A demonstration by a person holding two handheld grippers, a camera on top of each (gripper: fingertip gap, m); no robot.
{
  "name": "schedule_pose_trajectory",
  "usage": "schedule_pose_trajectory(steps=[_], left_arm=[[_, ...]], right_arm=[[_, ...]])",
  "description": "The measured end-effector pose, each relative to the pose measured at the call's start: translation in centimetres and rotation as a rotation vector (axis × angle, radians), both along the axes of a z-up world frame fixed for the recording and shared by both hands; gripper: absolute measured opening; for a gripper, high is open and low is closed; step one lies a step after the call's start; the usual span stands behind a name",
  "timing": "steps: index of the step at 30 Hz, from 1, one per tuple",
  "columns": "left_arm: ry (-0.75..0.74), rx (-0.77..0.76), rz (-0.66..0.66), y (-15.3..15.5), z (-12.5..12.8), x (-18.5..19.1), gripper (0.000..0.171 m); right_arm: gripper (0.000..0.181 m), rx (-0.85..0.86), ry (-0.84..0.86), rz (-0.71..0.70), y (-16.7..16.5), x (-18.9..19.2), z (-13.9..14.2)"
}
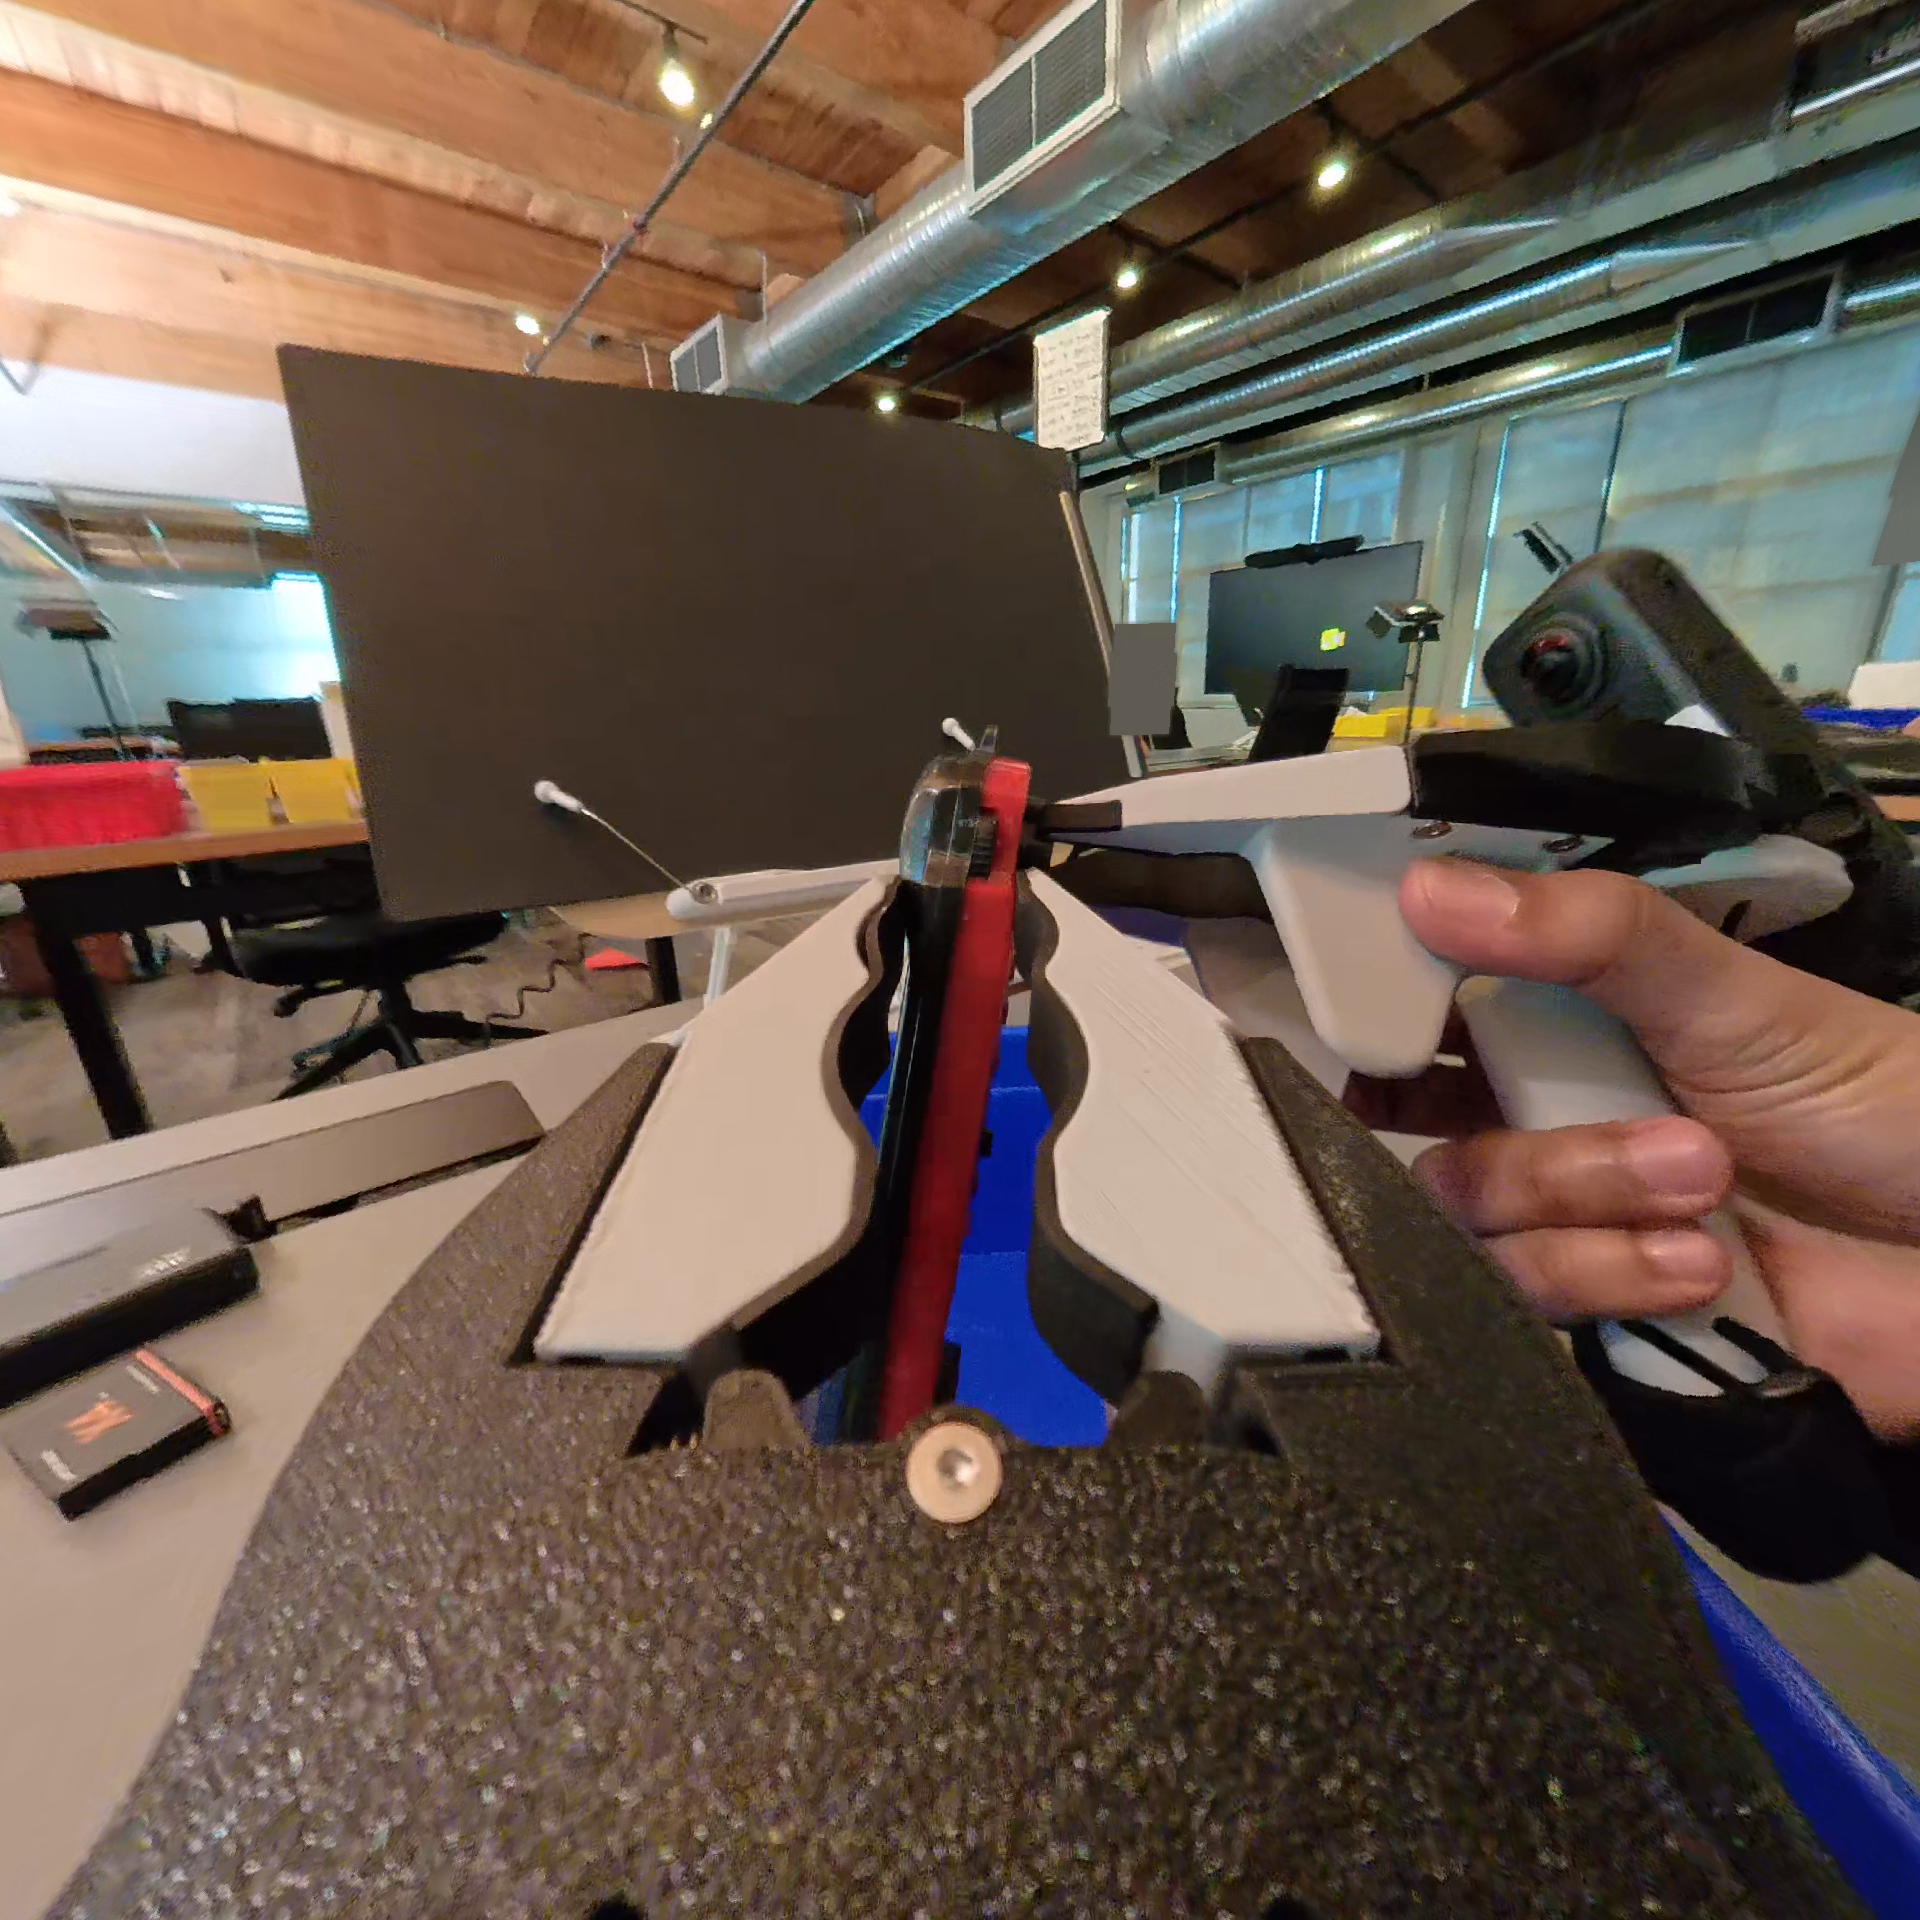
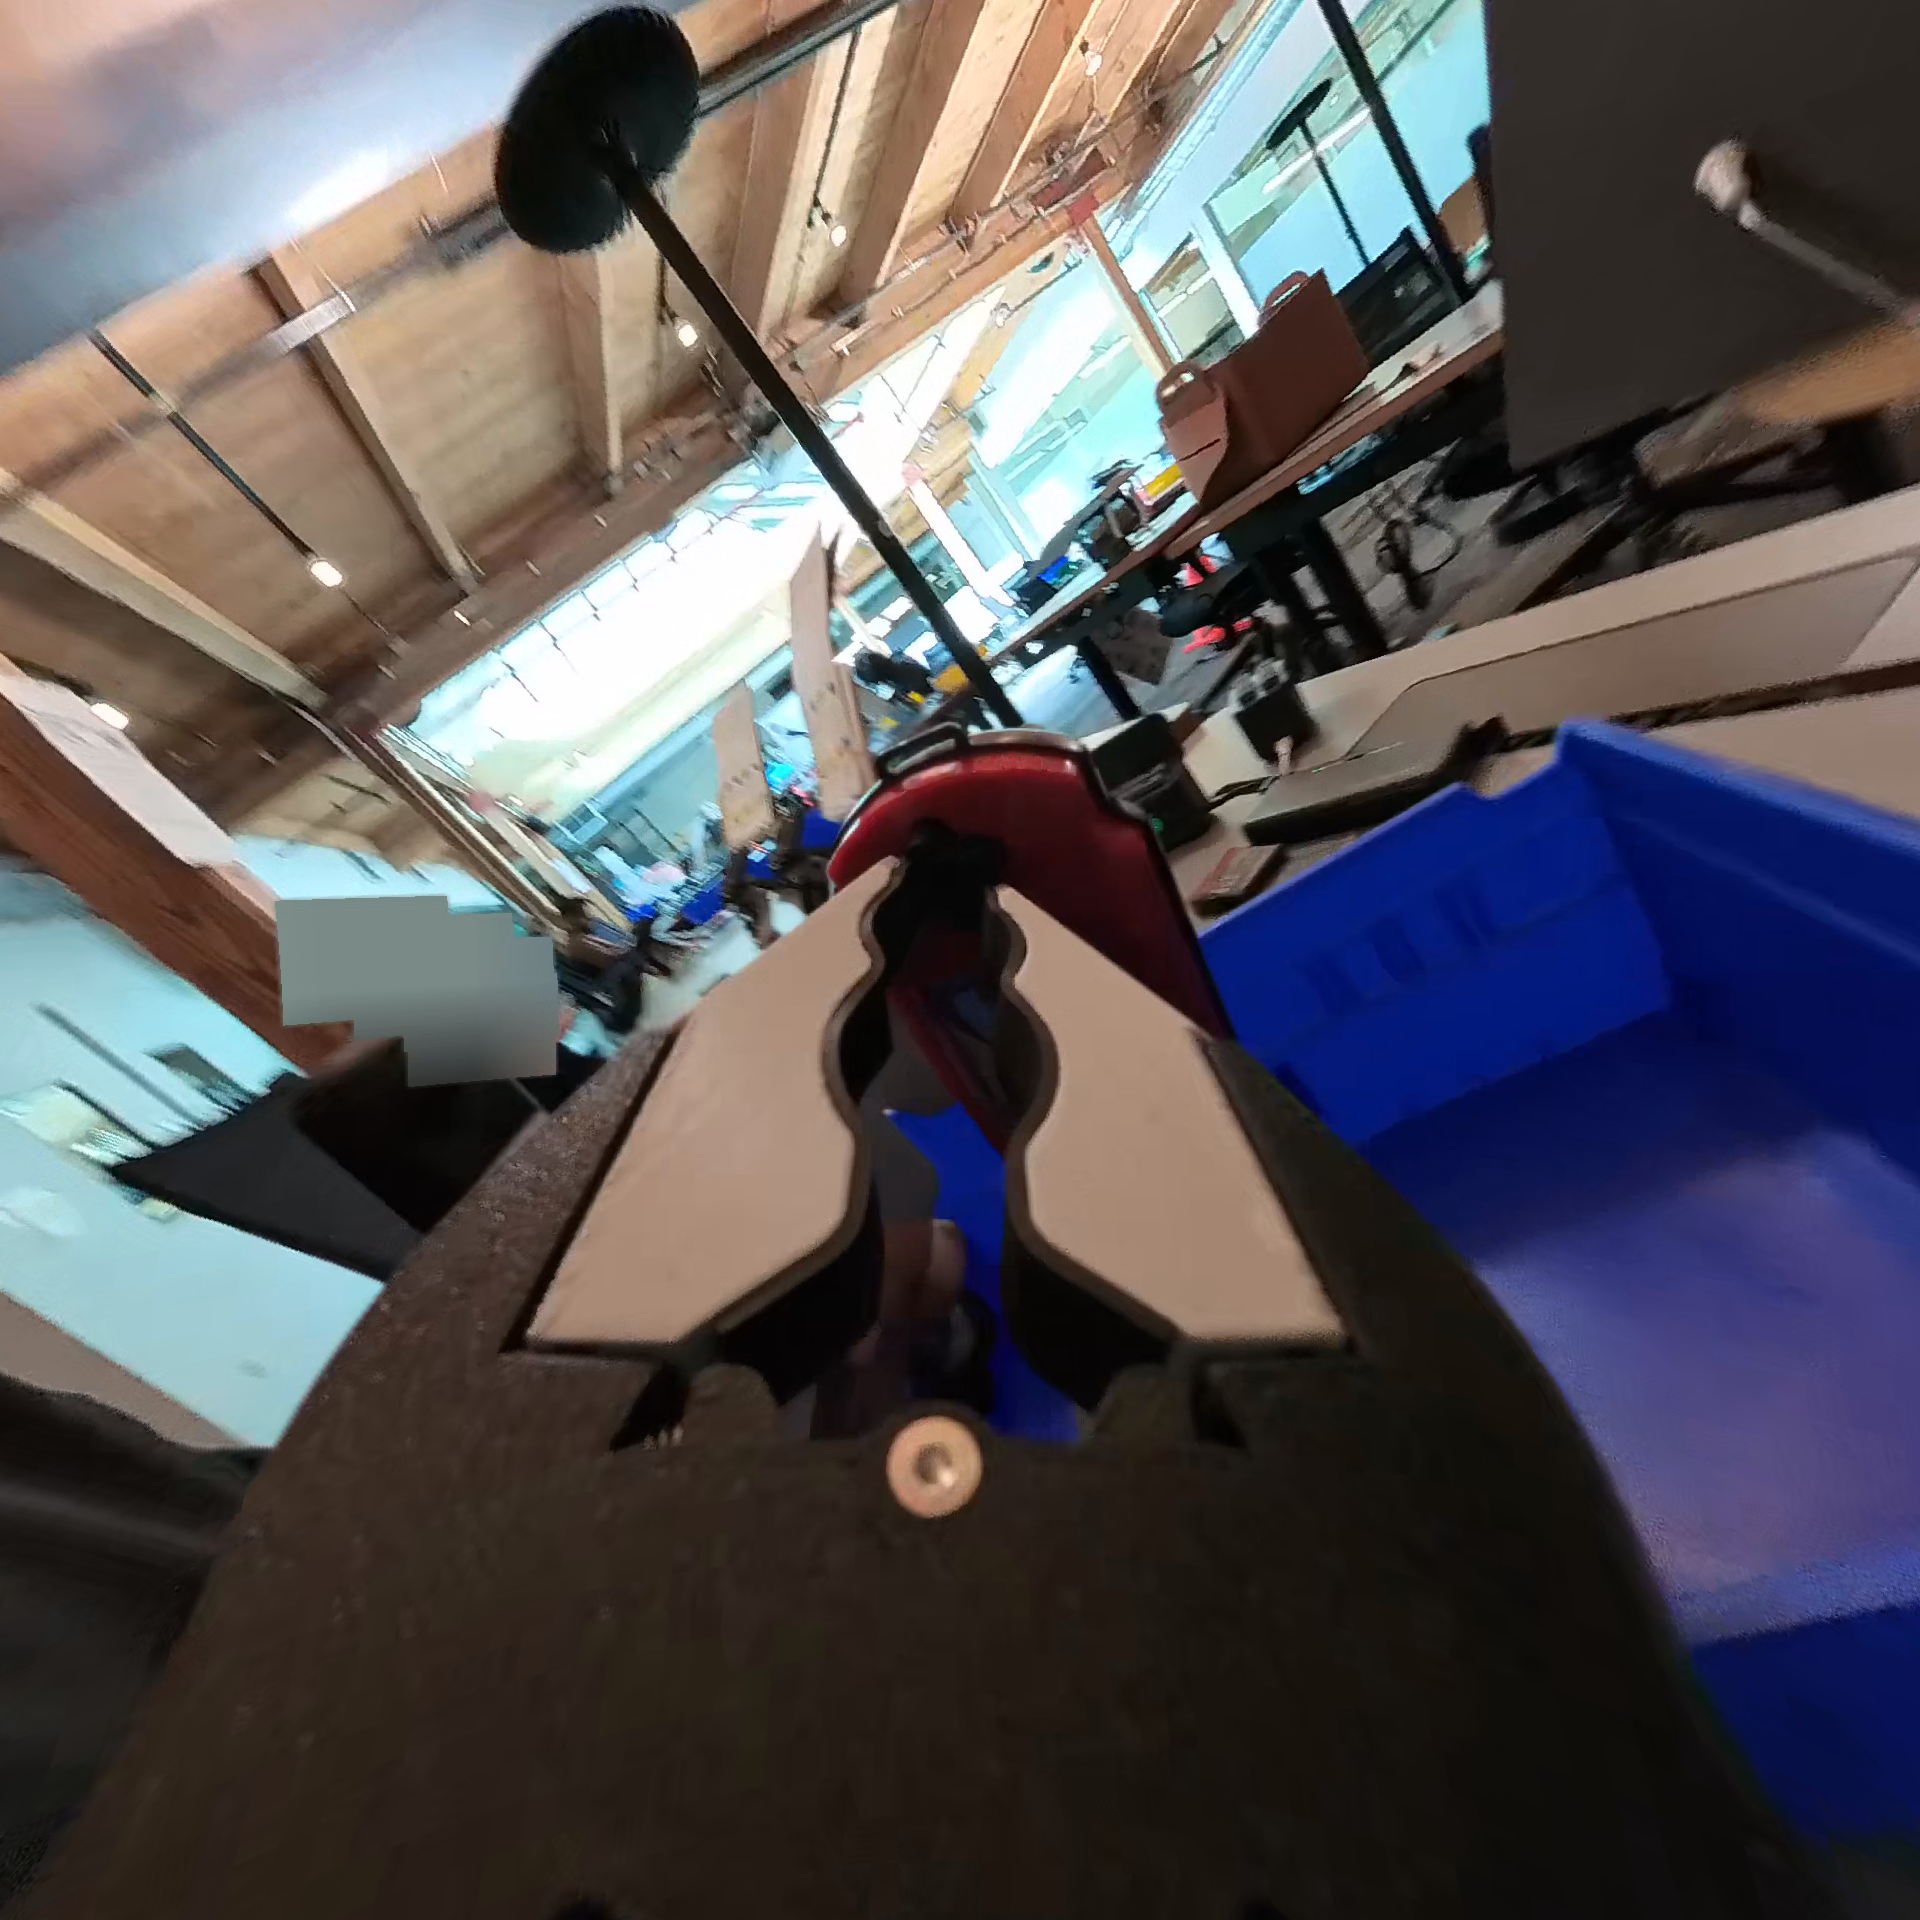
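1. Red-and-black flat device (image 1: pixel 951 1143) is standing on edge in the middle of the left wrist view. It is being held in the air over the blue bin (image 2: pixel 1558 1039), which is filling the lower right of the right wrist view.
2. A black board (image 1: pixel 675 644) is standing across the upper middle of the left wrist view, behind the device.
3. The grey bench (image 1: pixel 104 1662) is running along the lower left, carrying a dark flat case (image 1: pixel 104 1278) and a small black box with an orange mark (image 1: pixel 114 1439).
4. The left gripper (image 1: pixel 956 894) is closing its fingers on the device's two broad faces, gripping it along much of its length.
5. The right gripper (image 1: pixel 1049 821) is reaching in from the right of that view, held by a hand (image 1: pixel 1714 1195). In its own view the right gripper (image 2: pixel 940 883) is pinching its fingers on a small black part at the red edge of the device (image 2: pixel 1101 831).
6. A black disc on a thin rod (image 2: pixel 597 130) is rising toward the upper left of the right wrist view.
7. Judging from this two-point hold, both grips are probably needing to stay lined up, since any twist between them would be straining the thin edge. The right wrist view is blurring, so the exact contact is hard to tell.
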State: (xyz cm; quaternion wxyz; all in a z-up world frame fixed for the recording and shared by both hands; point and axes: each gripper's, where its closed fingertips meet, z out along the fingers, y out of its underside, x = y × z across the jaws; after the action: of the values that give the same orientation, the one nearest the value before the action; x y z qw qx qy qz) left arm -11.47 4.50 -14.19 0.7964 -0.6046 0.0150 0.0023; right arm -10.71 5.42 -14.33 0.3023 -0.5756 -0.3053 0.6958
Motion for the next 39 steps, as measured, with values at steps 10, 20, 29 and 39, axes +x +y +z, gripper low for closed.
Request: schedule_pose_trajectory(steps=[10, 20, 29, 39], left_arm=[[-0.221, -0.049, -0.144, 0.6, -0.9, -0.2, 0.020], [-0.438, -0.041, -0.225, 0.5, -1.0, -2.6, 0.020], [-0.537, -0.134, -0.351, 1.3, -2.4, -1.7, 0.020], [-0.340, -0.129, -0.264, 1.1, -2.0, -1.0, 0.020]], right_arm=[[0.012, 0.457, -0.117, -0.146, 0.3, -0.1, 0.1], [0.010, 1.016, -0.155, -0.307, 1.2, 0.9, 1.2], [0.032, 1.567, -0.290, -0.303, 1.2, -1.0, -0.5], [0.020, 1.567, -0.302, -0.245, 0.7, -1.1, -0.8]])
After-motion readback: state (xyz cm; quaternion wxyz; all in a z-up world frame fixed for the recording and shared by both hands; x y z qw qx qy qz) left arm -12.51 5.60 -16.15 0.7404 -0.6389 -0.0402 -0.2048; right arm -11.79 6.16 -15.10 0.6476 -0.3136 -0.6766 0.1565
